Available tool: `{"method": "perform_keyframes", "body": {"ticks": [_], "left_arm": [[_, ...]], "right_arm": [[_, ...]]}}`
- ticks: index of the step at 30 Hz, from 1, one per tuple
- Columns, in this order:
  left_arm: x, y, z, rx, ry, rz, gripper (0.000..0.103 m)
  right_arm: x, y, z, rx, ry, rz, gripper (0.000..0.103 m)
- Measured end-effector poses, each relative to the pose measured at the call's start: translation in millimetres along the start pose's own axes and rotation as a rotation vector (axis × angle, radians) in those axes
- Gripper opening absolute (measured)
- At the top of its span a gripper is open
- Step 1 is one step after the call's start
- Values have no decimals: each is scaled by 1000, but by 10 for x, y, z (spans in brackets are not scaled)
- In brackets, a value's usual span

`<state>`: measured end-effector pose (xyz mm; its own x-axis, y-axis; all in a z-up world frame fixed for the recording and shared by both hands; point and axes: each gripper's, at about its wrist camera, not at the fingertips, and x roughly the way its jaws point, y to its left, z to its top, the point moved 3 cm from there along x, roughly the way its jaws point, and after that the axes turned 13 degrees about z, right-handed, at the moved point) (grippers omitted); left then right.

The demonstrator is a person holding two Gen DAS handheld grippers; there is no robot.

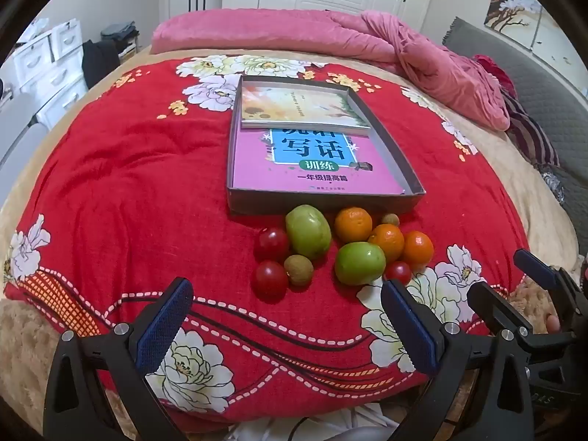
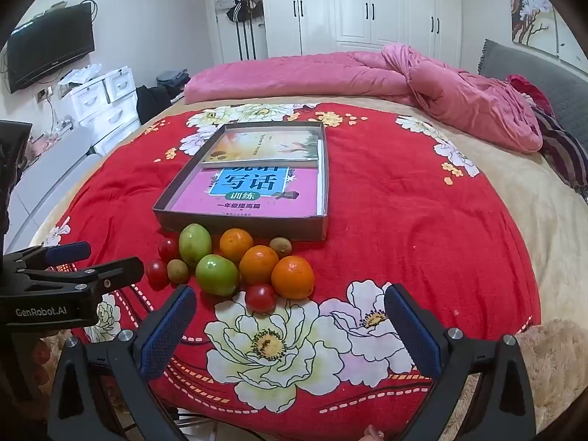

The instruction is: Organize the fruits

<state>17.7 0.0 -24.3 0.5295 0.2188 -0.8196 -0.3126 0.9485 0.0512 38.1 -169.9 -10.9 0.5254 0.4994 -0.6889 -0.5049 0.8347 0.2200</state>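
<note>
Left tongs point(image 1: 286, 321) spread wide over the red floral blanket point(image 1: 121, 191), clasping nothing; right tongs point(image 2: 290, 327) likewise gaping and bare, touching no fruit. Just ahead, left to right: cherry tomatoes point(image 1: 271, 280), a longan point(image 1: 298, 270), two green fruits point(image 1: 308, 230), three oranges point(image 1: 386, 241), clustered against the near wall of a shallow box point(image 1: 323, 204) with books point(image 1: 312, 169) inside.

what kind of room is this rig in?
A home bedroom, most likely: the fruit lies on a bed with a red floral blanket and a pink quilt, with a white wardrobe behind.
</note>
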Motion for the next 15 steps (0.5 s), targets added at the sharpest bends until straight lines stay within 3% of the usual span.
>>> {"method": "perform_keyframes", "body": {"ticks": [15], "left_arm": [[26,0,13,-1,3,3,102]], "right_arm": [[-1,4,-10,0,2,0,103]]}}
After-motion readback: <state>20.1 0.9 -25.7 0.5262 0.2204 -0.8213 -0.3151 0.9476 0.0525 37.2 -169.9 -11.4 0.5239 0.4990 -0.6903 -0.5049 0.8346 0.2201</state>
